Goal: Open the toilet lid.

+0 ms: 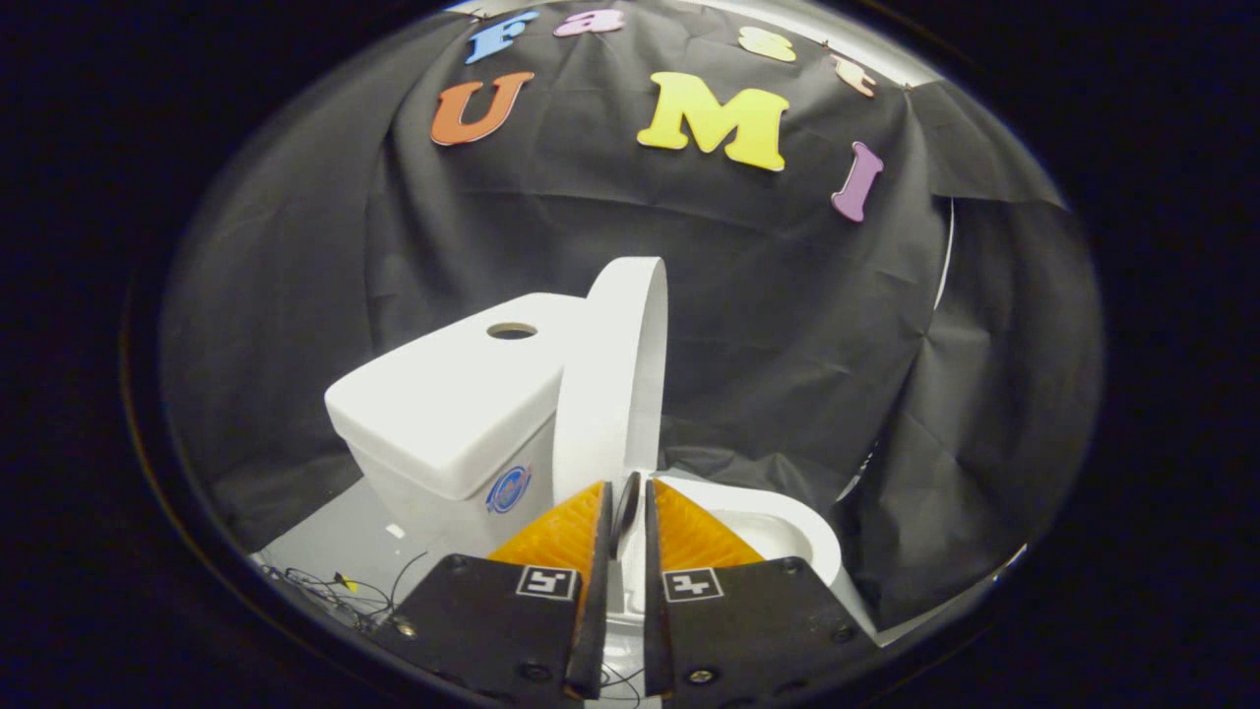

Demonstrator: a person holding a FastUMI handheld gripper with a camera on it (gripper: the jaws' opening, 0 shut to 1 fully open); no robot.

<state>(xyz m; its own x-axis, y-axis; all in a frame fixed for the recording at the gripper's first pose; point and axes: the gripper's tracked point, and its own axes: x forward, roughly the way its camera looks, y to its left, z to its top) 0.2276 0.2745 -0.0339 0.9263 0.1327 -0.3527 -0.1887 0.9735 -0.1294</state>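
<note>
A white toilet stands just ahead of me. Its lid (615, 374) is raised upright, seen edge-on, and leans against the tank (453, 404). The open bowl (778, 527) shows to the right, beyond my right finger. My gripper (626, 492) is at the lower side edge of the lid. Its fingers are almost together, and a thin dark sliver of the lid's rim is pinched between the tips.
The tank top has a round hole (511, 331) and its front carries a blue badge (508, 489). Thin wires (335, 586) lie on the grey floor (335, 547) left of the toilet. Black cloth hangs close behind and to the right.
</note>
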